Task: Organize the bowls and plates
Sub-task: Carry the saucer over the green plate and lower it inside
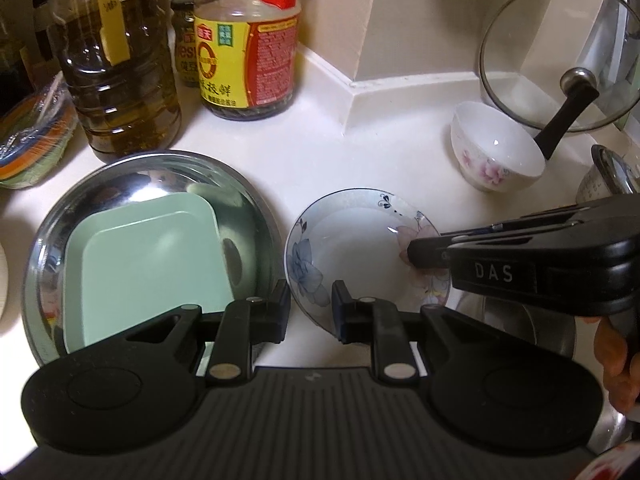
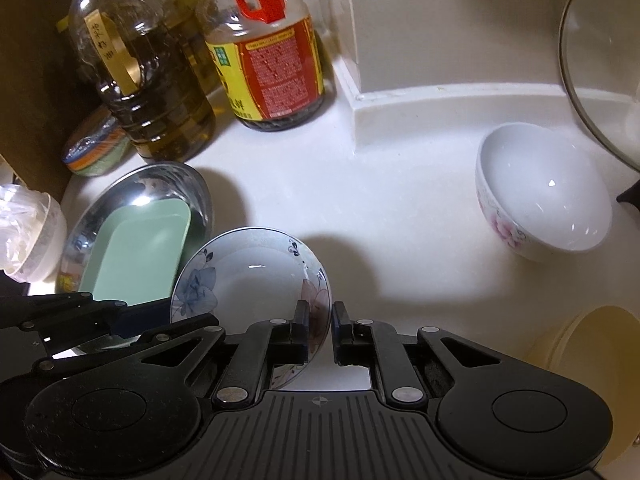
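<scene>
A floral plate [image 1: 360,256] [image 2: 248,276] with a blue and a pink flower sits just right of a steel basin [image 1: 52,232]. Inside the basin lies a green square plate [image 1: 152,256] [image 2: 136,256]. My left gripper [image 1: 311,306] has the floral plate's left rim between its fingers and is shut on it. From the right, my right gripper [image 1: 414,252] [image 2: 320,314] is shut on the plate's pink-flower rim. A white bowl [image 1: 496,148] [image 2: 544,188] with pink flowers stands apart at the back right.
An oil bottle [image 1: 120,60] and a sauce bottle [image 1: 248,40] stand behind the basin, with wrapped coloured bowls [image 1: 32,140] at the left. A glass lid [image 1: 552,52] leans on the wall behind the white bowl. A cream container [image 2: 592,352] sits near right.
</scene>
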`<state>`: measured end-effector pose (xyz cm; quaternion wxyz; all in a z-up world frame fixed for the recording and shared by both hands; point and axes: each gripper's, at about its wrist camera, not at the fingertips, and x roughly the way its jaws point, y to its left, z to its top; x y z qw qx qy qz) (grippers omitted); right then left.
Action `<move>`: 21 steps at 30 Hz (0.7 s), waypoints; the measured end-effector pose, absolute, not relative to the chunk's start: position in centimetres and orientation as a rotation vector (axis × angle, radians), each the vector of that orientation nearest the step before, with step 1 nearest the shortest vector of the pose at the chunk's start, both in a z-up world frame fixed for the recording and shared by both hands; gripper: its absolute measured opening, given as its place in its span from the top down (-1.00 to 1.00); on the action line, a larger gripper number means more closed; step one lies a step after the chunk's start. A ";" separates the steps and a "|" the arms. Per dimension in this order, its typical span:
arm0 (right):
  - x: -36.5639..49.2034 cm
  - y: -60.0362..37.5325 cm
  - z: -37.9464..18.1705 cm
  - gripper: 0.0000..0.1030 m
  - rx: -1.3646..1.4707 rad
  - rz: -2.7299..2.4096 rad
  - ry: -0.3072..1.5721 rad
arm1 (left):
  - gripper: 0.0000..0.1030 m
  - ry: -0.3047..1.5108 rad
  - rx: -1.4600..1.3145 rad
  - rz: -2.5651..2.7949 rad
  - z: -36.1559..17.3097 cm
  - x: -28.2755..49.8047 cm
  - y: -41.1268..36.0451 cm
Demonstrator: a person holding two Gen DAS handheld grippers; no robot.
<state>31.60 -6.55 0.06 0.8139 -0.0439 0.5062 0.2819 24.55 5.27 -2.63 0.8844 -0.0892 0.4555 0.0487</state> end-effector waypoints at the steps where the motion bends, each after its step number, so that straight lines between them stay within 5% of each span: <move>1: 31.6 -6.4 0.2 0.79 -0.094 0.607 1.078 | 0.62 0.945 -0.187 0.105 -2.5 24.5 5.4; 21: 30.2 0.6 1.3 0.79 -0.150 0.768 1.035 | 0.62 0.897 -0.233 0.271 -0.8 21.5 11.7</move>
